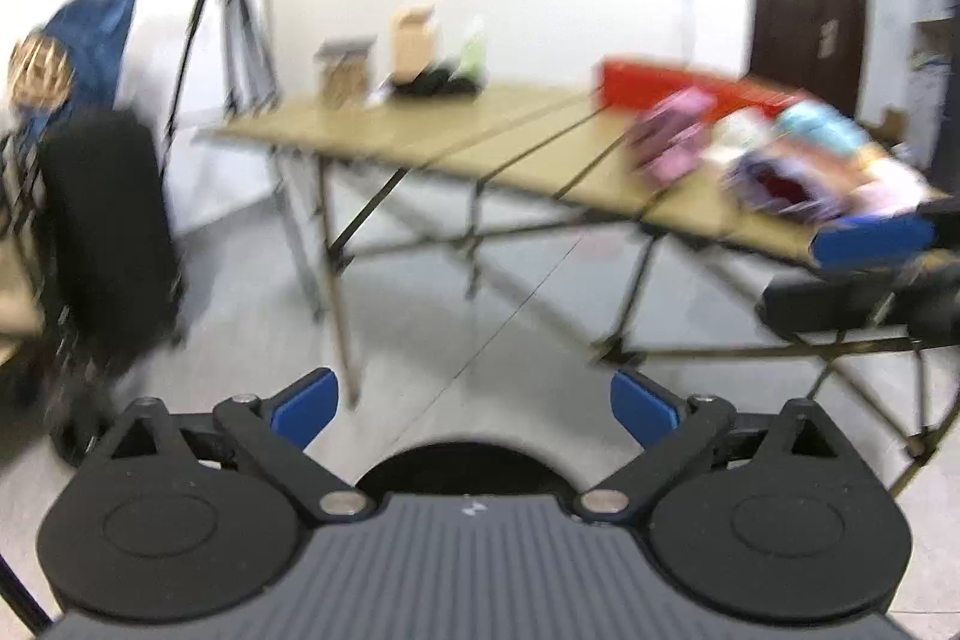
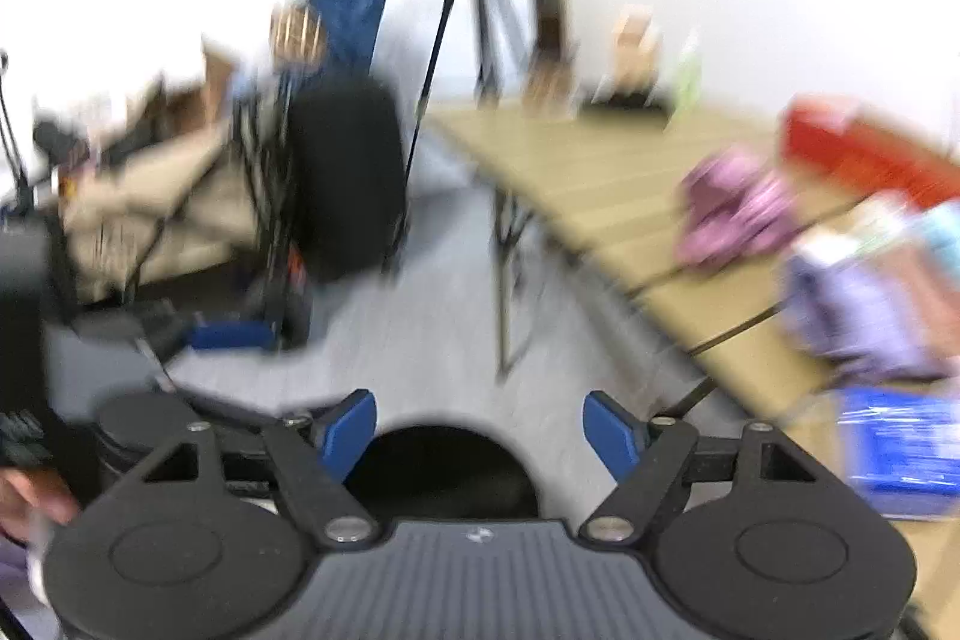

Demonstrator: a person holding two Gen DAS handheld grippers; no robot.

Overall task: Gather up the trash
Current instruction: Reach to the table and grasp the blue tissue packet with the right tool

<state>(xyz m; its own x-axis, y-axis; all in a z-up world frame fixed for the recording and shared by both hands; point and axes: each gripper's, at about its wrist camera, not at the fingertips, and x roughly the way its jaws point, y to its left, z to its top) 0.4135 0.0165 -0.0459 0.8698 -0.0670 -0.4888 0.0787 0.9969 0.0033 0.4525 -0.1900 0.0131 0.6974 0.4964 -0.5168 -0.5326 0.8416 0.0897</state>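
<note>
Both views are blurred by motion. A heap of coloured wrappers and packets [image 1: 780, 154] lies on the tan folding table [image 1: 456, 136], with a pink-purple packet [image 1: 672, 136] at its left. My left gripper [image 1: 474, 409] is open and empty, held over the floor in front of the table. My right gripper [image 2: 480, 430] is open and empty, also over the floor, left of the table [image 2: 600, 178]. The pink packet [image 2: 732, 214] and the pile [image 2: 870, 292] show to its right. The right gripper's blue finger [image 1: 870, 241] appears at the left wrist view's right edge.
A red box [image 1: 678, 85] and a cardboard box [image 1: 414, 43] stand on the table's far side. A black suitcase [image 1: 108, 232], a tripod [image 1: 240, 10] and a blue chair [image 1: 90, 34] stand at the left. A blue packet [image 2: 900, 448] lies on the near table edge.
</note>
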